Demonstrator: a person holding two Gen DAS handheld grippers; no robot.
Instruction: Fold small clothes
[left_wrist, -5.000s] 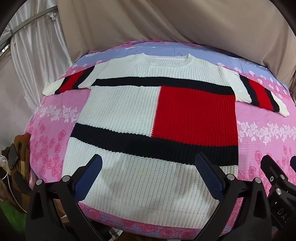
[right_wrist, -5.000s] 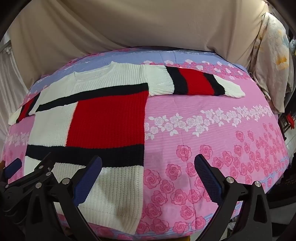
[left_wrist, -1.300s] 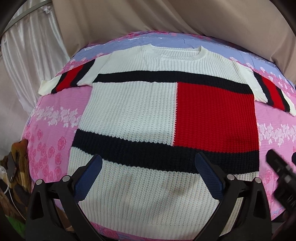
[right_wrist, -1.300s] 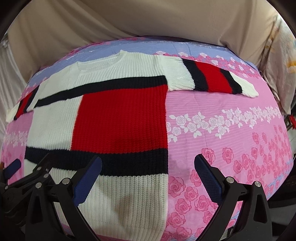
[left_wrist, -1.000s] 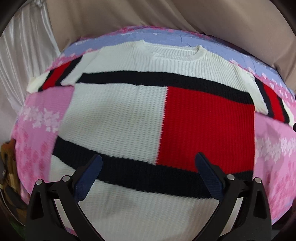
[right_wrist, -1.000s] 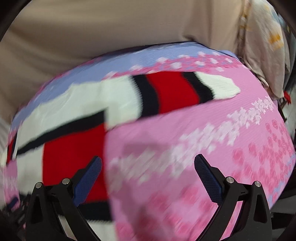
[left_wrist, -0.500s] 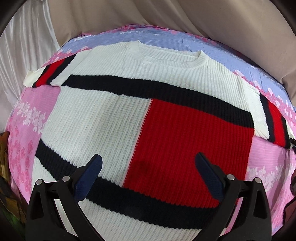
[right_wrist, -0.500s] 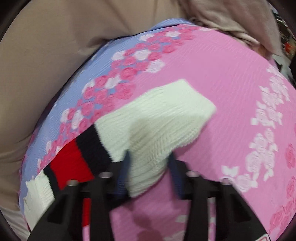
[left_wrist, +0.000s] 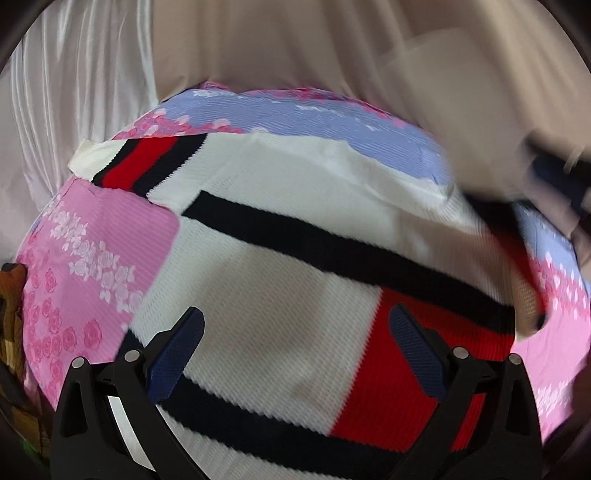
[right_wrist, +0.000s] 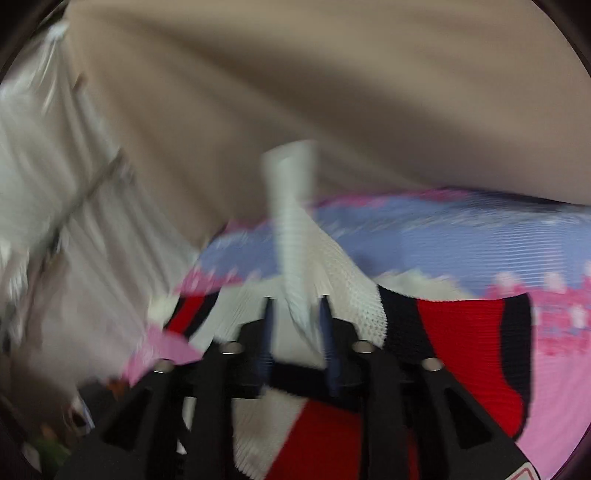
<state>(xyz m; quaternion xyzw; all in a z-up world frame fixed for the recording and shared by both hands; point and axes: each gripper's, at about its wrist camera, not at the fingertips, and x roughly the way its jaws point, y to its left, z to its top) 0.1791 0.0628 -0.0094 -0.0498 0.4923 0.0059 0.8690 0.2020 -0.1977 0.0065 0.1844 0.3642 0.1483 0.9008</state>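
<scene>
our knitted sweater (left_wrist: 280, 295), white with black bands and a red block, lies spread flat on the pink floral bedsheet (left_wrist: 92, 251); its one sleeve rests out at the far left corner, while the other sleeve (right_wrist: 461, 332) is lifted off the sheet and carried across the body; our right gripper (right_wrist: 297, 332) has the white cuff (right_wrist: 295, 258) bunched between its pads, and the jaws are opening a little though the cloth looks pinched; our left gripper (left_wrist: 295, 354) hovers above the white and red panels with its jaws spread wide and nothing between them.

we judge the knit to be soft, thick and fairly heavy for its size, so it will sag and stretch from any single pinch; it is not fragile and the ribbed surface should grip well against the pads; the firmer edges, cuff, shoulder seam and hem, seem the best places to take hold, and a fold will probably need patting flat because the bulk springs back.

much is hard to read; the right wrist view is smeared by motion, so how deep the cuff sits in the jaws is unclear; in the left wrist view the lifted sleeve and right gripper are only a blur at the right edge; the hem is cut off below the gripper.
</scene>
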